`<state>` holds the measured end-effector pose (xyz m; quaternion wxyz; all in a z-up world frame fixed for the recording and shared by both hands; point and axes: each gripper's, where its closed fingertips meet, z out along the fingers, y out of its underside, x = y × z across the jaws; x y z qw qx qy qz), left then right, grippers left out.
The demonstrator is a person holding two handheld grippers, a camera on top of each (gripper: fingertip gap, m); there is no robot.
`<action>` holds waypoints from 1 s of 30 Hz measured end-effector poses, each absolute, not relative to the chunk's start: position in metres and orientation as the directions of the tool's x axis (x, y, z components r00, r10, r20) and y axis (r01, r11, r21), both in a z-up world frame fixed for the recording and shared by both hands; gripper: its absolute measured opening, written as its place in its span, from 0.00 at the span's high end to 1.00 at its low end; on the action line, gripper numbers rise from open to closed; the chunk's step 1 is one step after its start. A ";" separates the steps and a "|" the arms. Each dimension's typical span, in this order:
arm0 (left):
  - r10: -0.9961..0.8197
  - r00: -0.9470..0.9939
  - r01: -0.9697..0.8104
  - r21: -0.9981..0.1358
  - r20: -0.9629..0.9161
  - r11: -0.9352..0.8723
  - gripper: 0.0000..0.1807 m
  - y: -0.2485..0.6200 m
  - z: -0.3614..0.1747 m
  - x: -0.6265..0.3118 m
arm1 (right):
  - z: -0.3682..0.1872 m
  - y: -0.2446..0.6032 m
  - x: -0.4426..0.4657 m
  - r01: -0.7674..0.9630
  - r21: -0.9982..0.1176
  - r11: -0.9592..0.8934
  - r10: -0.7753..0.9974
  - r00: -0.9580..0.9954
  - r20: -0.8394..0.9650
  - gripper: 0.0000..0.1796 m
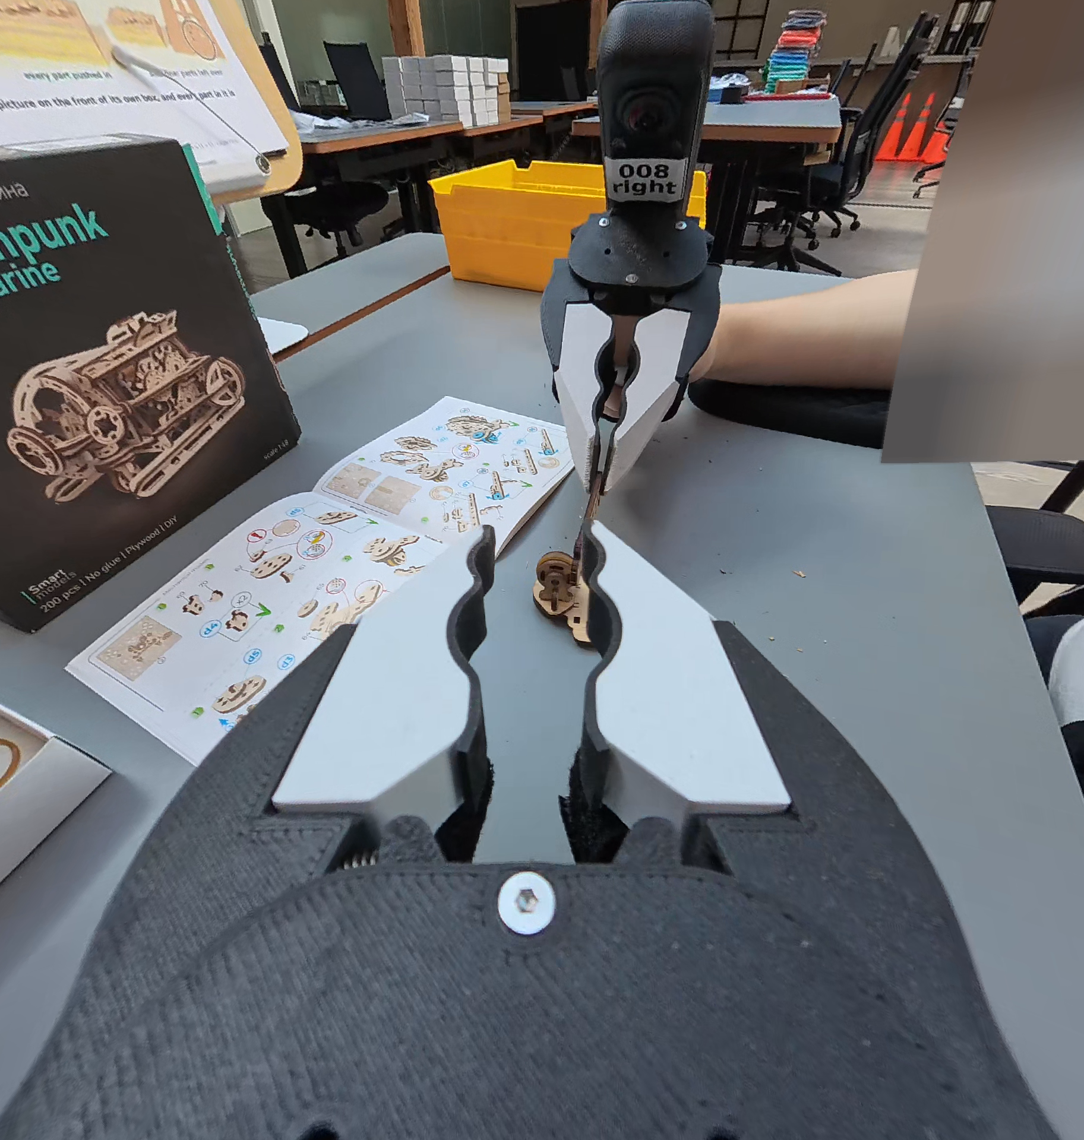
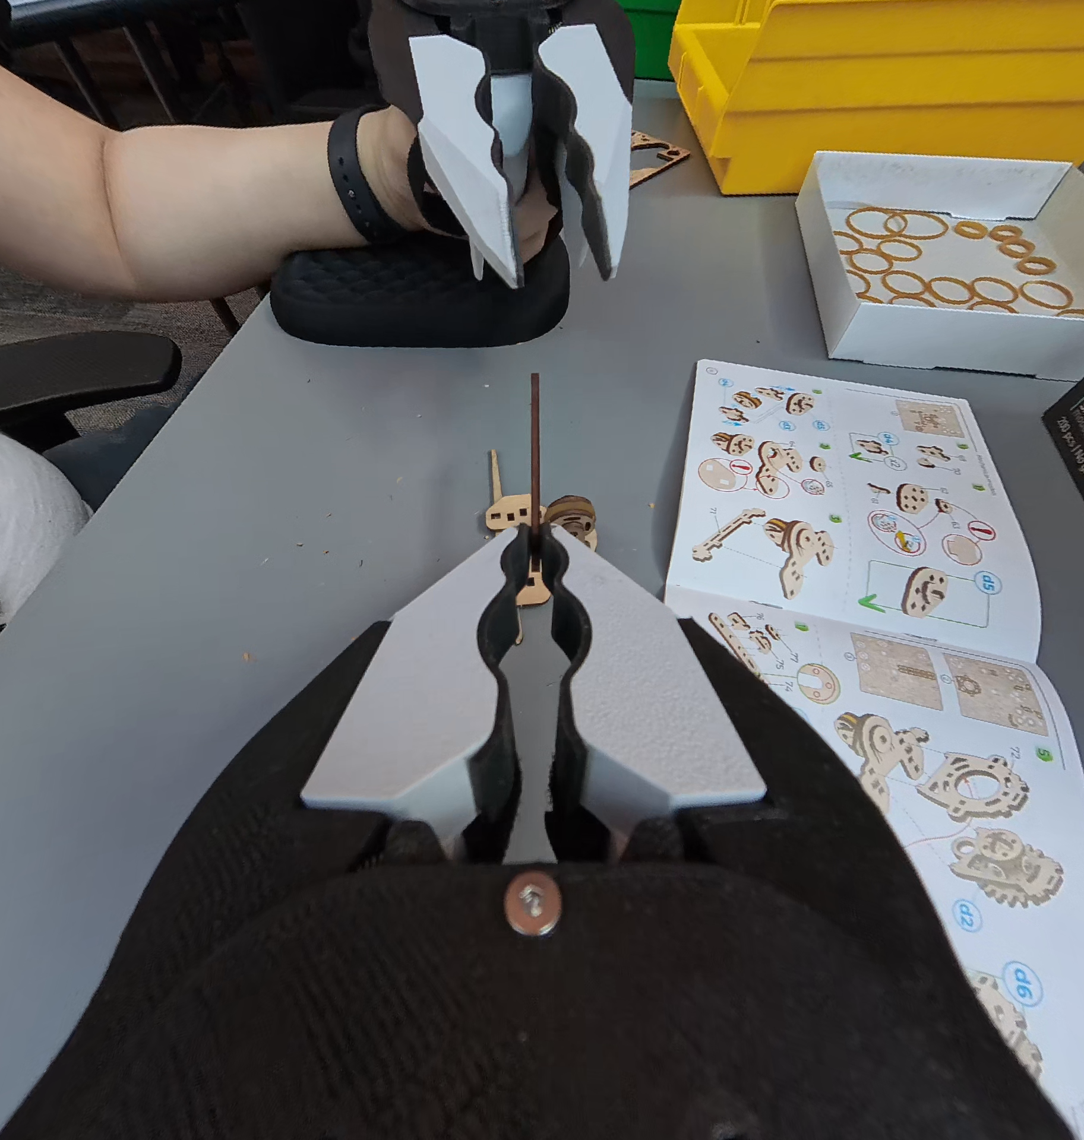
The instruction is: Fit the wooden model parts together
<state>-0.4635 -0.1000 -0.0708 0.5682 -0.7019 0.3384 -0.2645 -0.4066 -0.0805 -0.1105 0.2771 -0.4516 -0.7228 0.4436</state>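
Observation:
My right gripper [image 2: 534, 540] is shut on a thin flat wooden part [image 2: 535, 444], seen edge-on and sticking out past its tips. In the left wrist view the right gripper [image 1: 598, 484] points down and holds the part [image 1: 590, 512] over a small wooden sub-assembly [image 1: 554, 592] lying on the grey table [image 1: 804, 617]. The sub-assembly also shows in the right wrist view [image 2: 508, 512], partly hidden under my fingers. My left gripper [image 1: 539, 533] is open and empty, its tips just short of the sub-assembly. It hangs opposite in the right wrist view [image 2: 554, 274].
An open instruction booklet [image 1: 354, 555] lies left of the work spot, with the black model box [image 1: 113, 382] behind it. A yellow bin [image 2: 897, 92], a white box of rings [image 2: 959, 265], a black wrist rest [image 2: 416, 302] and a person's forearm [image 2: 156, 203] are nearby. Across from one pair of fingers to the other is roughly 8 cm.

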 end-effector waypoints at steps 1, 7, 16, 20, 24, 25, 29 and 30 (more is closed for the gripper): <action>-0.778 0.627 -0.185 -0.975 -0.021 -0.123 0.86 -0.101 -0.071 -0.463 | -0.111 -0.081 -0.406 0.411 -0.890 0.198 0.900 -0.437 -0.002 0.99; -0.800 0.596 -0.271 -0.956 -0.075 -0.112 0.90 -0.108 -0.082 -0.454 | -0.118 -0.090 -0.399 0.444 -0.869 0.219 0.895 -0.447 -0.002 0.99; -0.798 0.602 -0.208 -0.970 -0.026 -0.125 0.91 -0.108 -0.078 -0.458 | -0.123 -0.095 -0.399 0.466 -0.861 0.205 0.895 -0.446 -0.028 0.99; -0.804 0.595 -0.179 -0.975 -0.003 -0.129 0.91 -0.109 -0.074 -0.459 | -0.123 -0.090 -0.399 0.467 -0.859 0.209 0.903 -0.430 -0.014 0.99; -0.800 0.600 -0.183 -0.974 -0.003 -0.133 0.91 -0.108 -0.075 -0.460 | -0.123 -0.088 -0.397 0.466 -0.860 0.206 0.907 -0.421 -0.011 0.99; -0.800 0.599 -0.177 -0.975 0.001 -0.133 0.91 -0.108 -0.074 -0.460 | -0.123 -0.088 -0.397 0.466 -0.860 0.208 0.906 -0.423 -0.010 0.99; -0.804 0.594 -0.149 -0.980 0.021 -0.135 0.91 -0.109 -0.071 -0.462 | -0.124 -0.091 -0.396 0.465 -0.856 0.226 0.899 -0.439 -0.001 0.99; -0.806 0.592 -0.146 -0.980 0.024 -0.137 0.91 -0.109 -0.071 -0.462 | -0.125 -0.091 -0.397 0.467 -0.855 0.228 0.897 -0.441 -0.002 0.99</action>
